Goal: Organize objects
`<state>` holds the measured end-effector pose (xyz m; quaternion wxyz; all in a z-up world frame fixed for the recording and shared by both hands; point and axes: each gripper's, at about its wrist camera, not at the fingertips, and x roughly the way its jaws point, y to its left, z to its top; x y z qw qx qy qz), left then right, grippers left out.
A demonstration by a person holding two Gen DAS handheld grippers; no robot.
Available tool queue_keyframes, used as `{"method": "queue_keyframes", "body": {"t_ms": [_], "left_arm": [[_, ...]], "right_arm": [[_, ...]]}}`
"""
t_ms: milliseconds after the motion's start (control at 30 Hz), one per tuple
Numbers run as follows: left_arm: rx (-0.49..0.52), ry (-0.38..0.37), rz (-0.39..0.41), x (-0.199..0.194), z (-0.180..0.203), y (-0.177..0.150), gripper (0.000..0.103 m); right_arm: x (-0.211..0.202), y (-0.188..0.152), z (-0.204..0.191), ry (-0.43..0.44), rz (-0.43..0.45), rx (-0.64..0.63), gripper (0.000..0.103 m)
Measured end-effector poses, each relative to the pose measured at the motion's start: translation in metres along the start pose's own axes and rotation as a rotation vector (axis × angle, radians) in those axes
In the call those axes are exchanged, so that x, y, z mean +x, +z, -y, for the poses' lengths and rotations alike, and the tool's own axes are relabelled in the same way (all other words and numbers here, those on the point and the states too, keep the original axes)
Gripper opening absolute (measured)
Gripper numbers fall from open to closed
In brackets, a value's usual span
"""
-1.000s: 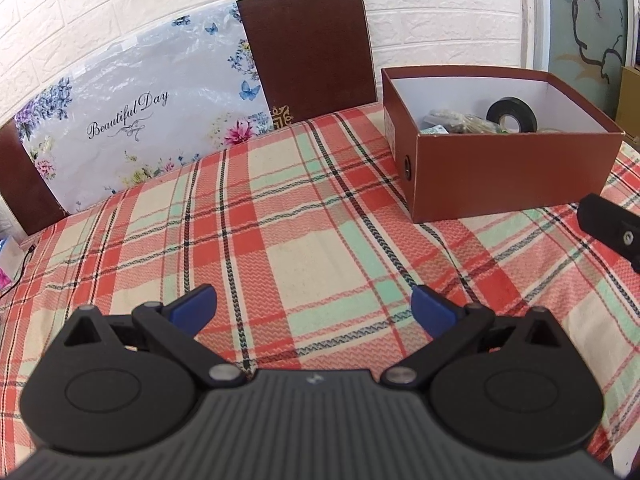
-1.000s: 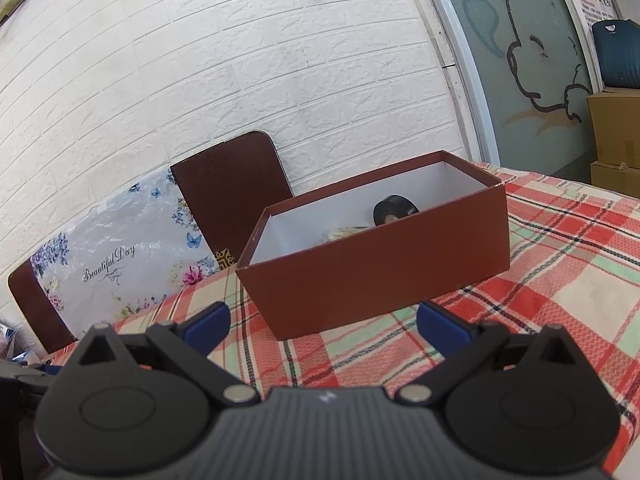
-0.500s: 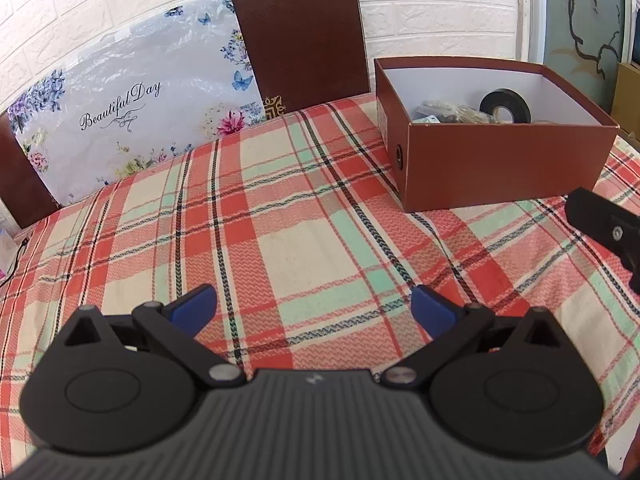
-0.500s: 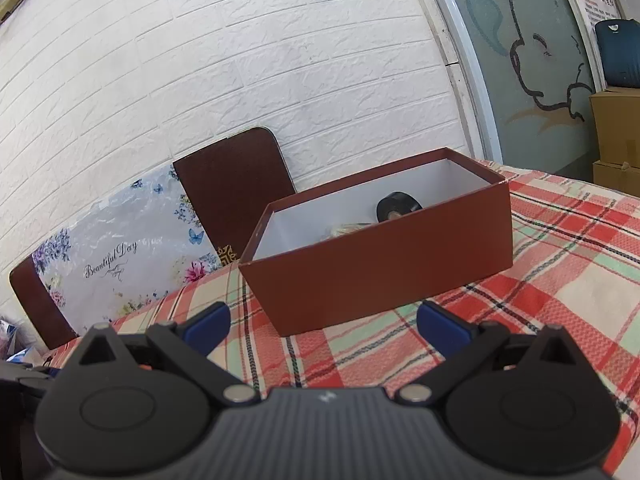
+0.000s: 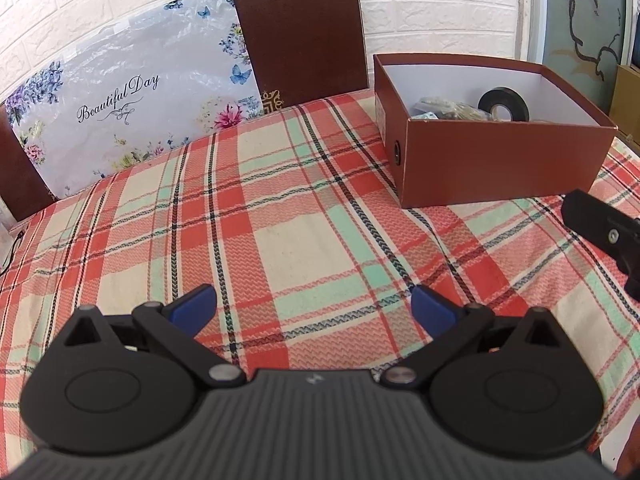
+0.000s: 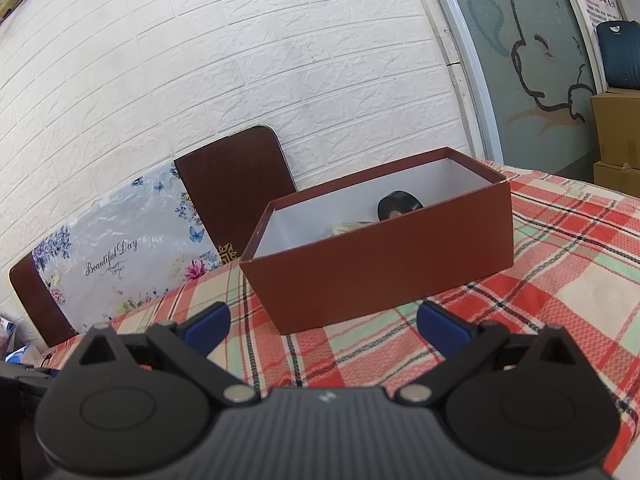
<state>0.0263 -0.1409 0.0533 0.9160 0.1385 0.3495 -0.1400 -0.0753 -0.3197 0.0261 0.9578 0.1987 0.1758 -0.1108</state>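
Observation:
A brown open box (image 5: 500, 168) stands at the right of the plaid tablecloth (image 5: 280, 240). Inside it lie a black tape roll (image 5: 503, 105) and a clear packet of small items (image 5: 444, 110). My left gripper (image 5: 314, 310) is open and empty, low over the cloth, left of and nearer than the box. The box also shows in the right wrist view (image 6: 384, 264), with the tape roll (image 6: 399, 206) inside. My right gripper (image 6: 324, 320) is open and empty, just before the box's near wall. Its body shows at the right edge of the left wrist view (image 5: 604, 236).
A floral "Beautiful Day" bag (image 5: 128, 96) leans on brown chair backs (image 5: 300, 36) behind the table, against a white brick wall (image 6: 240, 60). Cardboard boxes (image 6: 618, 140) stand at the far right past the table edge.
The left gripper has drawn back and tilted down a little, so the box sits lower and nearer in its view. The right gripper has barely moved. Both stay open.

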Motion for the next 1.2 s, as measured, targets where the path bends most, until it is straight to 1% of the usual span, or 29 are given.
{"method": "queue_keyframes", "body": {"t_ms": [400,933,1000,1067,1200], "left_arm": [[-0.001,-0.001,-0.003,0.0007,0.0003,0.0001,0.103],[-0.018,-0.01,-0.027,0.005,0.0025,-0.0018,0.103],[-0.021,-0.016,-0.024,0.0053,0.0021,-0.0017,0.103],[-0.014,-0.027,0.0,0.0027,0.0025,-0.0018,0.103],[-0.027,-0.055,0.005,0.0014,-0.0015,0.0003,0.103]], "right_arm": [[0.001,-0.0009,0.0019,0.002,-0.004,-0.001,0.103],[0.0048,-0.0035,0.0041,-0.002,-0.019,0.003,0.103],[0.0052,-0.0037,0.0043,-0.001,-0.02,0.002,0.103],[0.0054,-0.0038,0.0038,0.0,-0.02,0.001,0.103],[0.007,-0.0037,0.0031,0.003,-0.022,-0.006,0.103]]}}
